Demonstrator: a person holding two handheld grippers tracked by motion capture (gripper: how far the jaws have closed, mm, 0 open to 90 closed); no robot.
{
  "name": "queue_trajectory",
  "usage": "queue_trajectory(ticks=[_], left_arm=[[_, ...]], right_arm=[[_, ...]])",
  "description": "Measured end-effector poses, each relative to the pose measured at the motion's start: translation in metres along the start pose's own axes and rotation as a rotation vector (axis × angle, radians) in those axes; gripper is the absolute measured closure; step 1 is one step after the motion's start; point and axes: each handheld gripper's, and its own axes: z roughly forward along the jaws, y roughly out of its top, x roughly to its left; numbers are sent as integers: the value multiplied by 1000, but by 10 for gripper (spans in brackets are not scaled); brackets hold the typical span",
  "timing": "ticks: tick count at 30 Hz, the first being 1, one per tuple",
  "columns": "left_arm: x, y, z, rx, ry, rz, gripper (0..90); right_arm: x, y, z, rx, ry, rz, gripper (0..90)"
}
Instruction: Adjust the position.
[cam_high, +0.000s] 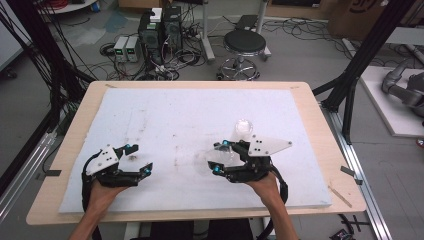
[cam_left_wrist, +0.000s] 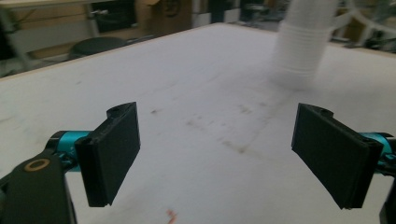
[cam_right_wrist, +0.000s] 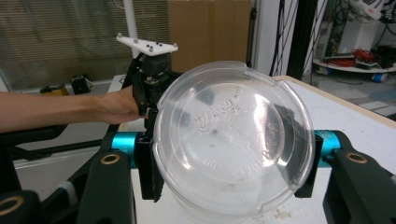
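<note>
Two tongs: left (cam_high: 136, 159) apart; right (cam_right_wrist: 229, 163) clamped on clear cup (cam_right_wrist: 231, 144) (embossed base in right gripper view).

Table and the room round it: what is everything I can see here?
Clear round plastic lid: one, transparent, clamped between the right gripper's jaws.
Stack of clear plastic cups: one, translucent white, on the board beyond the right gripper.
White foam board: one, covering the wooden table.
Round black stool: one, on the floor behind the table.
Computer towers: two, black, beside the stool.
Left gripper: black, jaws open, holding nothing.
Right gripper: black, shut on the lid.
</note>
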Motion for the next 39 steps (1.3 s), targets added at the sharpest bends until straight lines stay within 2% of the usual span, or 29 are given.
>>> queue_trajectory(ticks=[2,4,11,17,21,23,31,39], left_arm=[[-1,6,1,-7,-74,9,153],[-1,12,2,-14,-125,28,153],[-4,33,8,-59,-275,65,153],[-13,53,21,-101,-398,87,152],[-25,61,37,-113,-433,103,153],[-34,64,48,-113,-466,121,152],[-57,69,77,-106,-550,168,152],[-64,68,86,-98,-589,179,157]], right_arm=[[0,0,1,-5,11,-4,429],[0,0,1,-4,18,-8,429],[-1,0,6,-7,62,-7,430],[-1,0,13,-6,106,-19,432],[-1,0,18,-5,136,-24,433],[-2,-1,20,-6,147,-24,433],[-1,-1,24,-9,180,-26,434],[-2,-1,25,-20,201,-23,434]])
